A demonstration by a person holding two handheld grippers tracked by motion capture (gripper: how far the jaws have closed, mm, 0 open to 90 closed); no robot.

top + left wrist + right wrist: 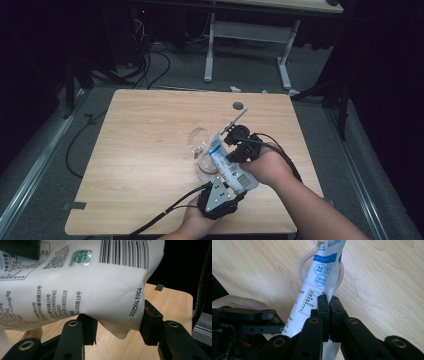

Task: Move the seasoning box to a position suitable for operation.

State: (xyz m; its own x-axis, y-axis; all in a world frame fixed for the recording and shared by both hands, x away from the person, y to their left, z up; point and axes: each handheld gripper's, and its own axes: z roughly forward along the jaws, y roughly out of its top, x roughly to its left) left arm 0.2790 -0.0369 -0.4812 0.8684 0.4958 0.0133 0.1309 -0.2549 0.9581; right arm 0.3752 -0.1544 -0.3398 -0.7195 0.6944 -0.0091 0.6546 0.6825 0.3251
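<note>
Tilting the white pouch (229, 167) over the glass cup (206, 167) near the tabletop's (140, 165) near edge, we are clamping its bottom with the left claw (117, 327) and pinching its side seam with the right claw (329, 302) to pour.

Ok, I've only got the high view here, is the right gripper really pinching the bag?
Observer: Yes. In the right gripper view the right gripper is shut on a thin edge of the bag.
Operator: And the left one?
Observer: In the left gripper view the left gripper clamps the bag's lower end, a jaw on each side, beside the printed date code.
Operator: Where is the bag's far end?
Observer: In the right gripper view it lies over a round rim on the table.
</note>
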